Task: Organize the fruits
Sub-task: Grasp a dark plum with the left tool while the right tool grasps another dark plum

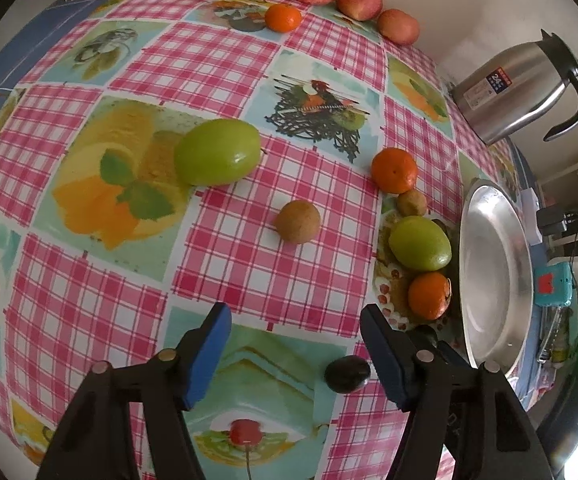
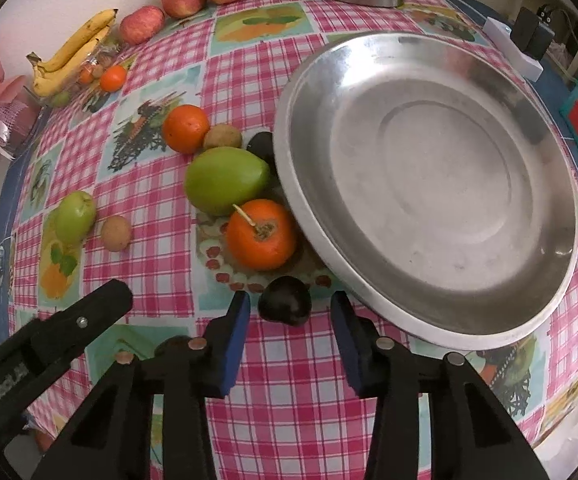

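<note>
My right gripper [image 2: 287,330] is spread wide around a dark plum [image 2: 285,306], possibly not touching; left gripper [image 1: 295,354] open, holding nothing, plate [image 2: 429,184] beside.

Brushed metal plate [image 2: 429,184], glossy checked tablecloth [image 1: 217,64], perhaps plastic; shiny steel jug [image 1: 517,88]; smooth green fruit [image 1: 217,152].
</note>
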The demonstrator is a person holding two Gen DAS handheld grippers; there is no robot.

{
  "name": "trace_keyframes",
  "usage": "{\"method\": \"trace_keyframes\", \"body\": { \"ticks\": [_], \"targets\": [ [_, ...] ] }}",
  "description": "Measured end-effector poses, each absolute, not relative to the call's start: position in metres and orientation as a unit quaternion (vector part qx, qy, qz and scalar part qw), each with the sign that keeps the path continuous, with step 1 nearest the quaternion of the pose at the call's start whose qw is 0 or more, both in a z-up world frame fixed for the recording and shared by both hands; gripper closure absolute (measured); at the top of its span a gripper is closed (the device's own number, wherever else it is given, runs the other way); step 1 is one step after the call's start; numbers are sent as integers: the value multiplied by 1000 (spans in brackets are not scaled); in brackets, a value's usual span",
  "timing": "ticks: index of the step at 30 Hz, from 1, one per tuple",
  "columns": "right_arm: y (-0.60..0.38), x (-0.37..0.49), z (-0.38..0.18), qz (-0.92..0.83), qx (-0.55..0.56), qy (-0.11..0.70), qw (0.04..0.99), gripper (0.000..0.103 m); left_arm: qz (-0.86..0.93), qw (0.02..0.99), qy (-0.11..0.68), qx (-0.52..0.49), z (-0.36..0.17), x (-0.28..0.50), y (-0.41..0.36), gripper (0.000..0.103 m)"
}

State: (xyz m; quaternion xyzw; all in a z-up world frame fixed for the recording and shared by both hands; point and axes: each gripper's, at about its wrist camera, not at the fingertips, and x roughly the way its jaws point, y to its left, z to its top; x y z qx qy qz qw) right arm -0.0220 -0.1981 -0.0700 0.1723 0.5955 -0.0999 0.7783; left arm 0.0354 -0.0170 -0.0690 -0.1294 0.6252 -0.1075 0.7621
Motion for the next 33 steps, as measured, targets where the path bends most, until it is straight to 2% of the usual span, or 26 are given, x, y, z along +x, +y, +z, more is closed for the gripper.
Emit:
{"method": "trace_keyframes", "body": {
  "ticks": [3,6,17,26,27,29,33],
  "targets": [
    [-198,-21,-70,-100,172,594,779,65,-109,761,627,-127,-70,37,-19,32],
    [-196,-21,-69,-93,172,592,782,75,-110,761,627,-125,-71,37,-21,32],
    [-195,-23,-62,-87,175,575,794,76,-110,761,625,-136,-67,35,-15,32],
    [-211,-46,-24,-110,202,493,839,76,-127,756,624,-150,-62,31,-15,33],
    [-215,-50,-18,-119,206,478,846,76,-132,755,625,-147,-61,30,-18,33],
    [-219,-55,-11,-133,208,463,851,76,-151,753,626,-134,-59,26,-27,46],
    [-226,-62,-7,-142,219,450,854,76,-186,742,636,-102,-60,18,-48,52]
  ]
}}
